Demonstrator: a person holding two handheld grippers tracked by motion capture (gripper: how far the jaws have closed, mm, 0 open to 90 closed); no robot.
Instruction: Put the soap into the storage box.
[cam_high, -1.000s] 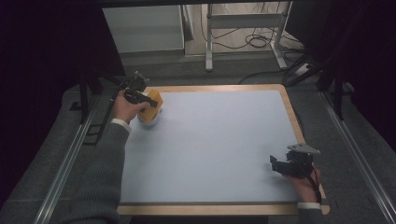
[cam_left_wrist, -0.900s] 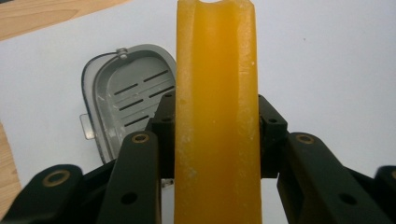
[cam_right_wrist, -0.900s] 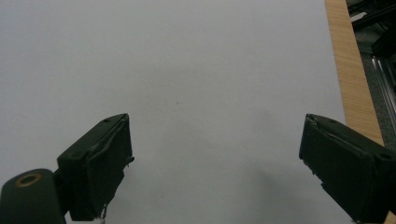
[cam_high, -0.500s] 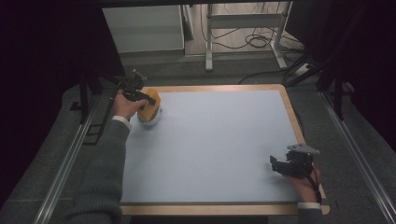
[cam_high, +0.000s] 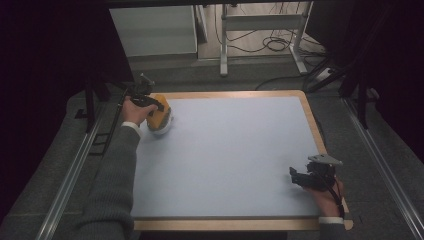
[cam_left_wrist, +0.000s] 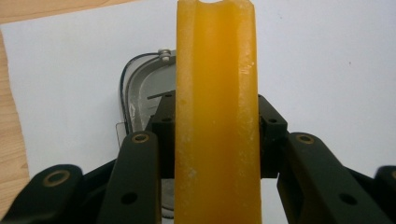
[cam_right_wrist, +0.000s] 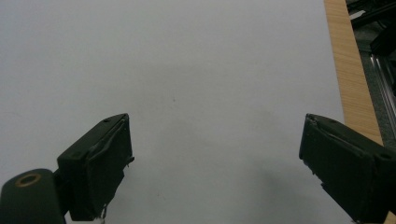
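Note:
An orange block-like piece (cam_high: 159, 114) stands at the far left corner of the light table top (cam_high: 230, 150), over a pale, clear rounded thing (cam_high: 161, 128) with a metal edge. My left gripper (cam_high: 156, 107) is shut on the orange piece. In the left gripper view the orange piece (cam_left_wrist: 215, 112) runs up between the two black jaws, and the clear rounded thing (cam_left_wrist: 140, 93) lies behind it. My right gripper (cam_high: 296, 176) rests near the front right corner, open with nothing in it. In the right gripper view its jaws stand wide apart over bare table top (cam_right_wrist: 196, 74).
A wooden rim (cam_high: 313, 120) frames the table top. Metal rails (cam_high: 75, 170) run along both sides. Desk legs and cables (cam_high: 270, 45) lie on the floor beyond the far edge.

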